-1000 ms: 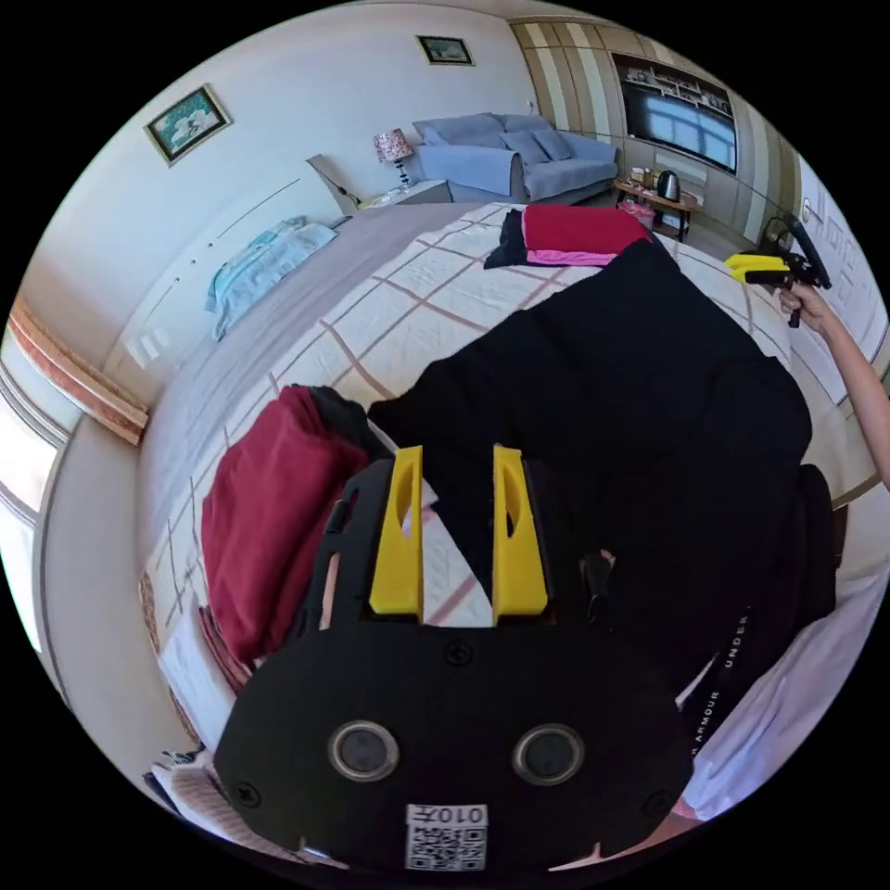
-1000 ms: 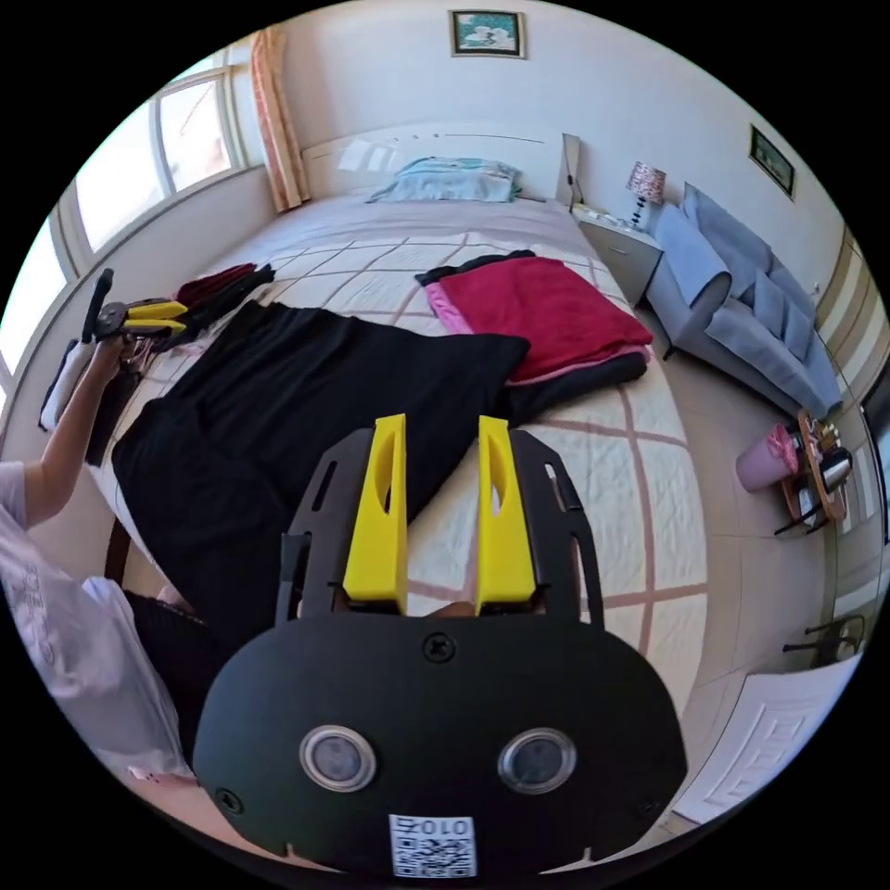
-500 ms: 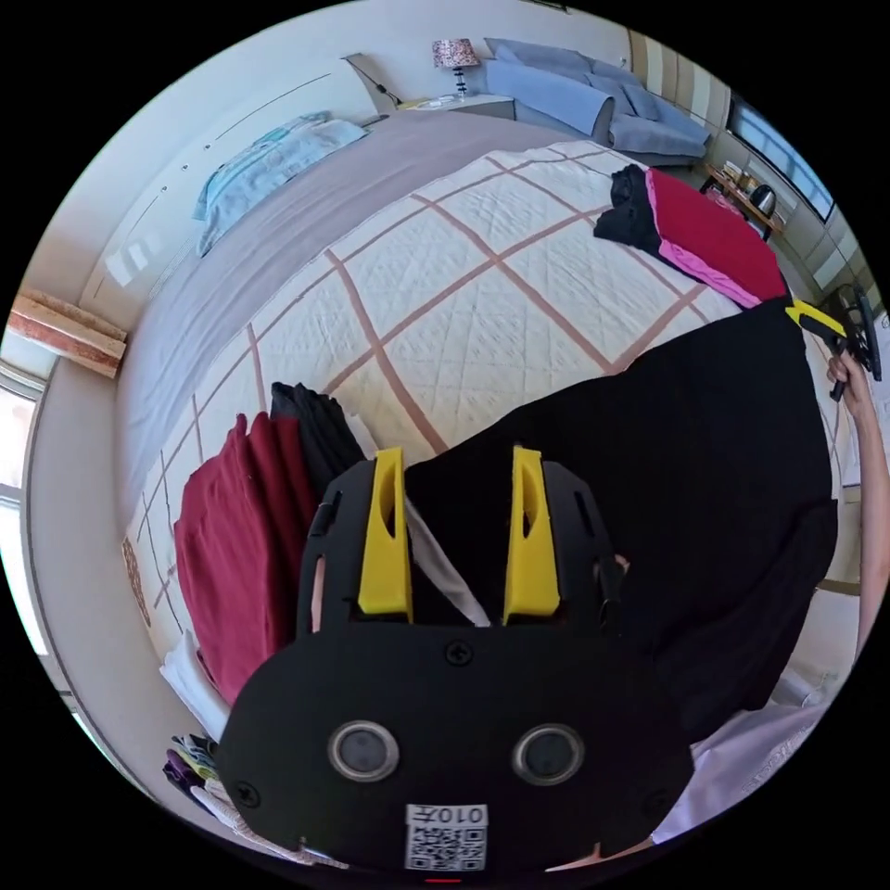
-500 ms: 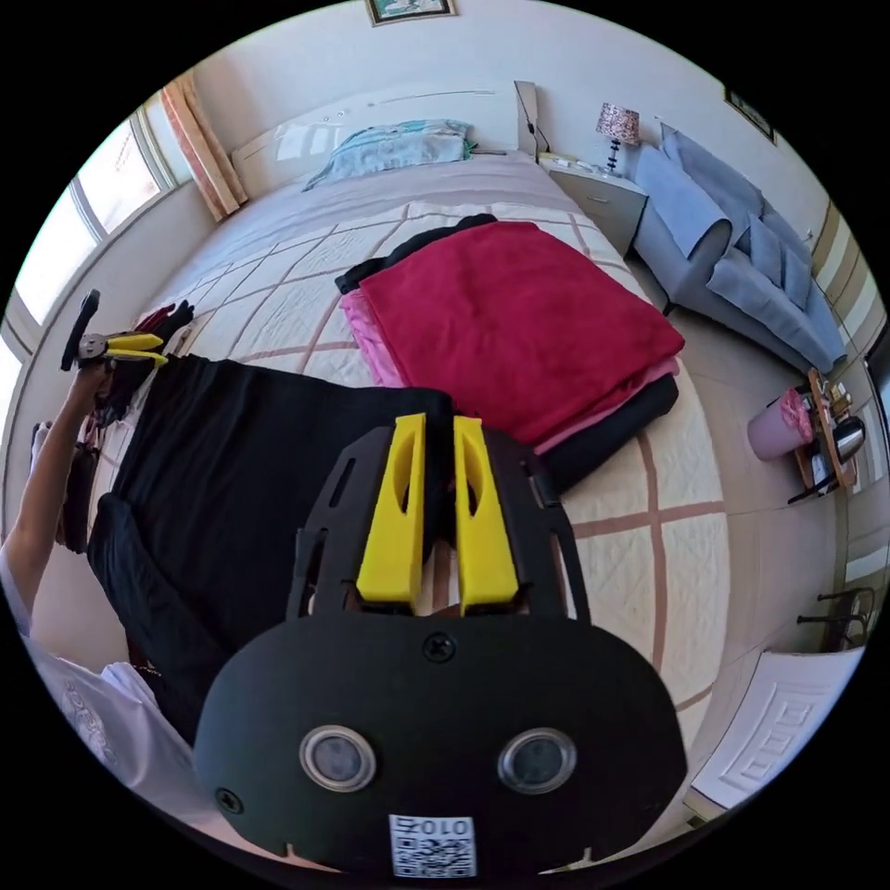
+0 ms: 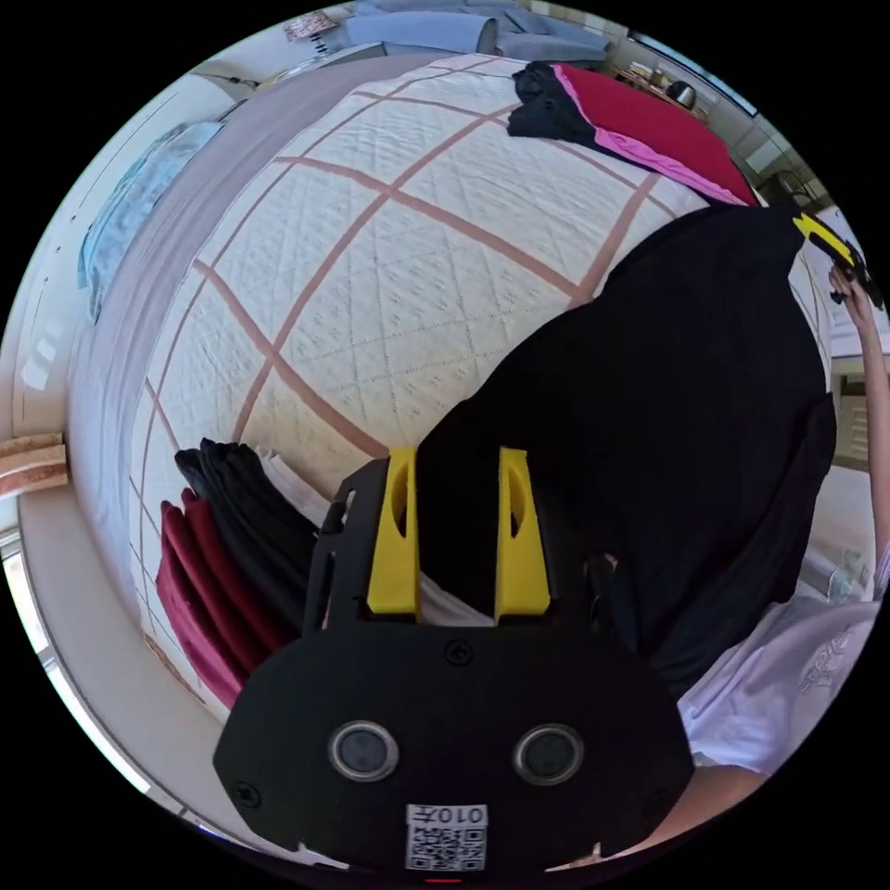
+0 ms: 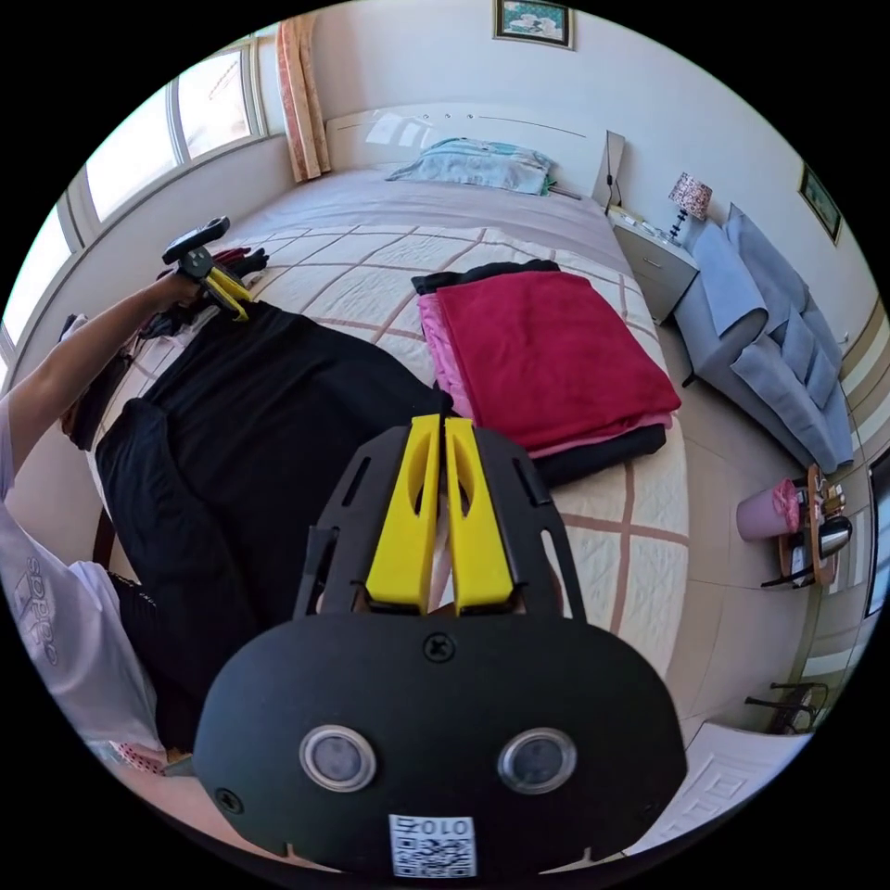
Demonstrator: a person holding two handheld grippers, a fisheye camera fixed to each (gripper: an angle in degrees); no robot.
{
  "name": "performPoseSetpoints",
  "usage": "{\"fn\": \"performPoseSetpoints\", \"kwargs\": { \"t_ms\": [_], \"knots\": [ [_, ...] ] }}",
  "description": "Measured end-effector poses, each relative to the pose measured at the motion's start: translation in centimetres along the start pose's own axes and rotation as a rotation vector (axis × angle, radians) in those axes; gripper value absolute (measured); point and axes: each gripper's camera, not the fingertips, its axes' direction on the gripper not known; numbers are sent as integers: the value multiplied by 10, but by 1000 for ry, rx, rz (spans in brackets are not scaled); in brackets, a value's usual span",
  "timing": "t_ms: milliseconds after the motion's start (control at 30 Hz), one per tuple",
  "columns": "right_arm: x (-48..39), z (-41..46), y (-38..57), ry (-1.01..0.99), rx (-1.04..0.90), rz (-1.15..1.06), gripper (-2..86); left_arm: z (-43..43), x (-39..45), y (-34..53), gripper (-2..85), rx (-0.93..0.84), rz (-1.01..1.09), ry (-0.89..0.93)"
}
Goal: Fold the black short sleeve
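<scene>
Shirt [image 6: 278, 408] beside folded red stack [image 6: 547, 357].

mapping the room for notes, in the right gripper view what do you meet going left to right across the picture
person's white sleeve → left gripper → black short sleeve → right gripper → red folded stack → nightstand → blue sofa
</scene>
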Motion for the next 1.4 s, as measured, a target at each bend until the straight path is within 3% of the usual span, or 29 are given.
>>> {"fn": "performPoseSetpoints", "kwargs": {
  "t_ms": [133,300,467,667,800,967,1200,1400],
  "knots": [
    [-3,-12,15,-9,25,23,29,-4,2,24,27,98,-58,151],
    [-10,-38,46,-36,97,33,30,-19,34,68,8,204,-93,-20],
    [-26,-62,79,-36,148,16,30,-66,108,154,2,463,-63,-220],
    [-89,-122,185,26,340,-223,30,-74,220,302,0,623,80,-455],
    [-110,-95,270,-42,208,-198,32,-23,268,384,1,575,144,-474],
    [-127,-64,311,-94,121,-112,33,31,288,448,5,571,85,-354],
    [-136,-108,320,-35,243,-75,33,8,303,487,38,648,79,-373],
    [-136,-91,343,-42,136,-50,33,14,324,523,66,618,142,-399]
  ]
}}
